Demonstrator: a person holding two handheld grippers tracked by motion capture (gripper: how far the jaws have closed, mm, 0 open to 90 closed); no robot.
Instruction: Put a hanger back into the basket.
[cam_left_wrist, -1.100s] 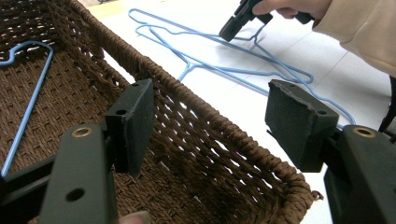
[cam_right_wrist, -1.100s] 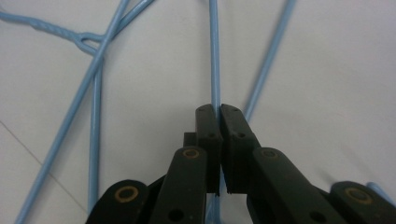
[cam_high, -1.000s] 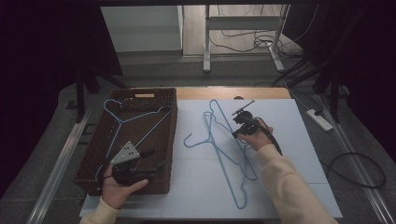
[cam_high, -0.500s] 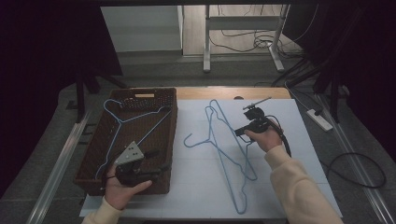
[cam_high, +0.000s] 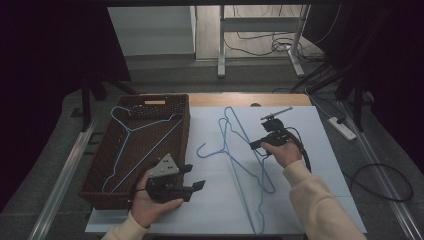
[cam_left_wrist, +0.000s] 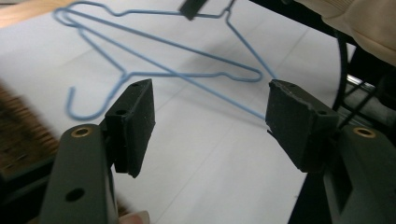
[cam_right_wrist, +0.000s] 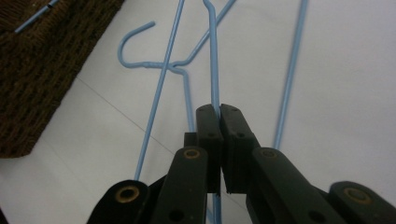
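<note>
Two light-blue wire hangers (cam_high: 239, 137) lie crossed on the white sheet (cam_high: 310, 150). My right gripper (cam_high: 253, 145) is shut on one hanger's wire (cam_right_wrist: 214, 70), its jaws pinched on the strand. Beside that strand lies the other hanger's hook (cam_right_wrist: 135, 46). My left gripper (cam_high: 196, 177) stands open by the front right corner of the brown wicker basket (cam_high: 186, 125), nothing between its pads (cam_left_wrist: 135, 121). In the left gripper view the hangers (cam_left_wrist: 187, 74) lie ahead of it. A third blue hanger (cam_high: 145, 127) rests inside the basket.
The basket takes up the table's left side. A wooden table edge (cam_high: 240, 100) shows behind the sheet. The right gripper's black cable (cam_high: 302, 155) trails by the sleeve. A power strip (cam_high: 342, 127) and cords lie on the floor at right.
My left gripper has moved right, from over the basket's front to its right corner at the sheet. The right gripper shifted slightly right and stays on the wire.
</note>
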